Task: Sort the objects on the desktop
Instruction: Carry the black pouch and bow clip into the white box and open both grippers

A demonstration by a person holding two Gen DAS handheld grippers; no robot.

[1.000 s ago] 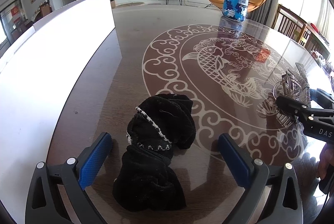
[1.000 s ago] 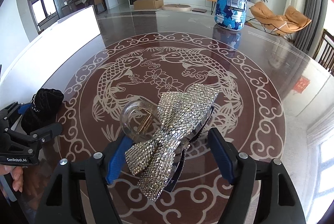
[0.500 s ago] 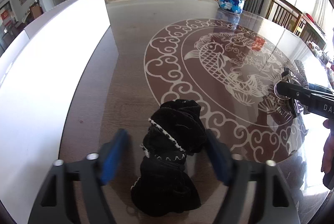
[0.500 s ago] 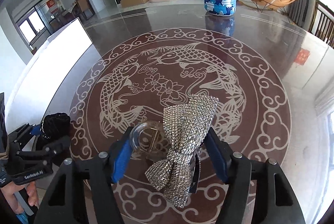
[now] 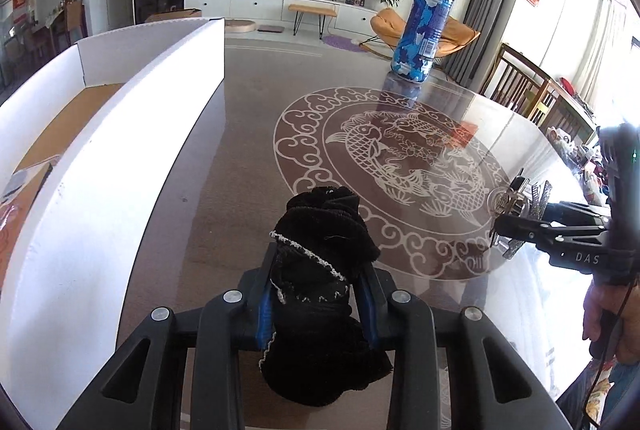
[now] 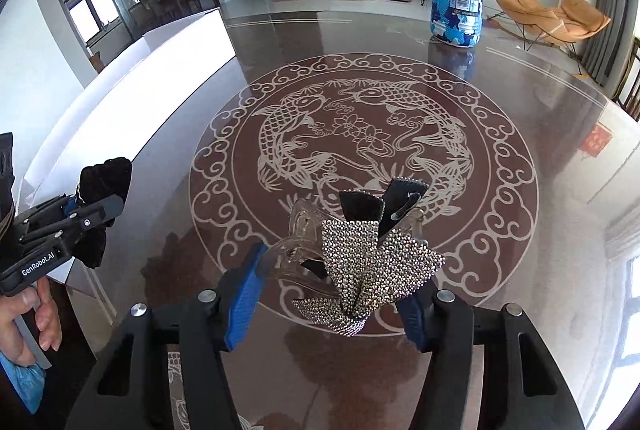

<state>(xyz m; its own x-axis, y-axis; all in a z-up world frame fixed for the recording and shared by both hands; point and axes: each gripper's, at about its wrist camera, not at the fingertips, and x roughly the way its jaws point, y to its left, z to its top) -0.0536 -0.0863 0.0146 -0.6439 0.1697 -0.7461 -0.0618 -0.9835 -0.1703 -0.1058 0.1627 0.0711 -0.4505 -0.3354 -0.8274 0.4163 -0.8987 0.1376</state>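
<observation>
Both grippers are now rising off the table (image 6: 520,101) with their loads, which earlier lay on it. Left gripper (image 5: 318,294) is closing on the black sock (image 5: 324,254), its lower end hiding the fingertips. Right gripper (image 6: 332,282) is closing on the sparkly hair clip (image 6: 372,262); its right pad is mostly covered. White box (image 5: 120,169) stands left, cut off.

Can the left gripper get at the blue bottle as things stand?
Probably not yet. The left gripper is closing on the black cloth, so it is occupied. The table between it and the blue bottle looks bare, so the path is free once it lets go.
</observation>
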